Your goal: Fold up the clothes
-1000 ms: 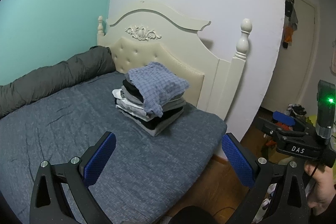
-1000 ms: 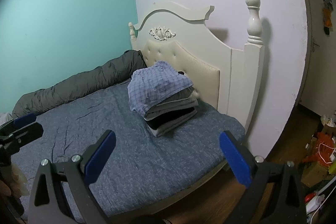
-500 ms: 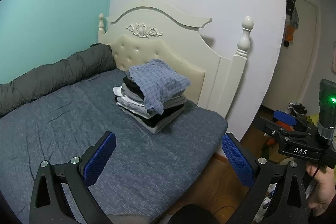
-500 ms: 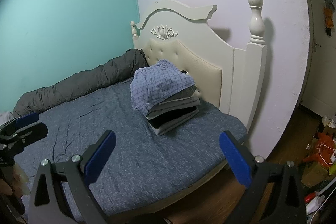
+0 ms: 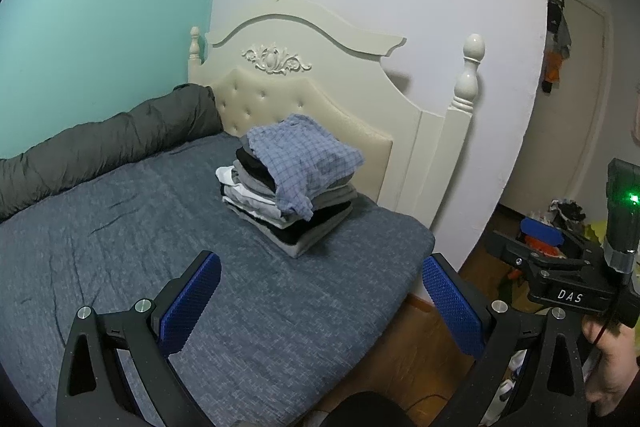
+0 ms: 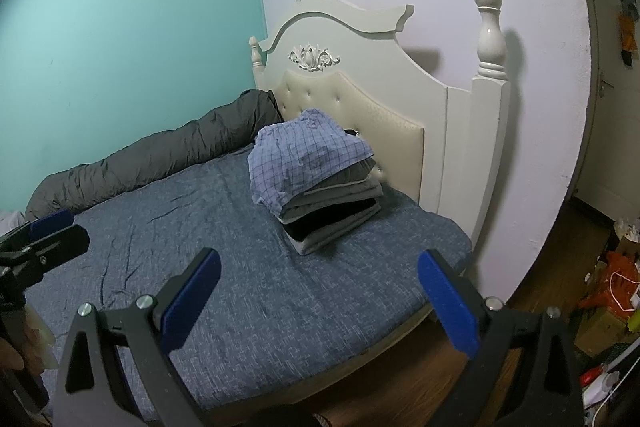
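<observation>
A stack of folded clothes sits on the blue-grey bed near the headboard, topped by a blue checked garment that droops over one side. My left gripper hangs open above the bed's near corner, well short of the stack, with nothing between its blue pads. My right gripper is also open and empty, held over the bed's edge. Each gripper shows at the side of the other's view: the right one, the left one.
A cream headboard with a post stands behind the stack. A rolled grey duvet lies along the teal wall. Wooden floor and clutter lie right of the bed, near a door.
Both grippers have drawn back and slightly up from the bed, so the stack looks smaller and farther. Both stayed open and empty.
</observation>
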{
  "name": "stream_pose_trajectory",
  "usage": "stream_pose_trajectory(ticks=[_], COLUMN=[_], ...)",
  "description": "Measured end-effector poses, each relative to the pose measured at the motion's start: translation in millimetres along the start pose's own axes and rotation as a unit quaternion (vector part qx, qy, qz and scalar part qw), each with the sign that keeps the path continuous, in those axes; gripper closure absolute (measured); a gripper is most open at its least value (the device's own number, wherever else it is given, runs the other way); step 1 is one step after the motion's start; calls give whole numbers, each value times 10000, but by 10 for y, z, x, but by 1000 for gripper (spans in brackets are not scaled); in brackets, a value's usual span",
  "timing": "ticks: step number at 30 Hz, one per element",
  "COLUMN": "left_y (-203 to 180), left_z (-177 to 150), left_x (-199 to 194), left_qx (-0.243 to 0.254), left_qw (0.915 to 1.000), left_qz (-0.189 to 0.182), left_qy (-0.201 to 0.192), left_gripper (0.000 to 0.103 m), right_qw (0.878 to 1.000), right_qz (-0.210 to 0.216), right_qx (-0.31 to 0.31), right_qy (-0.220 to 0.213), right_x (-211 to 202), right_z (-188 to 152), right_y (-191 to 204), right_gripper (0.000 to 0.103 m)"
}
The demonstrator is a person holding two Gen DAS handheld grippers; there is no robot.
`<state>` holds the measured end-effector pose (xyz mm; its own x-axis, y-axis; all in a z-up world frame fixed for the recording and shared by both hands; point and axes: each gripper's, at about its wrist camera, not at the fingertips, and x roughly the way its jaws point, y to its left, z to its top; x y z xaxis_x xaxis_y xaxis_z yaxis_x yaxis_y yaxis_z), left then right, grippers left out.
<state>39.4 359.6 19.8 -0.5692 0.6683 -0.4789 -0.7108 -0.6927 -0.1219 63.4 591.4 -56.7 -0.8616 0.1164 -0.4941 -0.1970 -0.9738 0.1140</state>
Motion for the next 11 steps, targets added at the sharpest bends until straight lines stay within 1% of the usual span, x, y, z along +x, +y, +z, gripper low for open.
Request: stream_pose_trajectory(ticks=[4, 11], left_y=[-4, 3], left_z=[3, 0], left_x=[-2, 11], left_qx=[-24, -35], left_qw=[10000, 10000], left_qz=[19, -43], left_qy=[-45, -11], left_gripper=[0, 0], right_qw=[10000, 10000], right_qz=[2, -2], right_qx=[12, 30], right_qy=[-8, -12], right_x=[10, 23], right_z=[13, 20], right_y=[-11, -29], right_gripper=[3, 3])
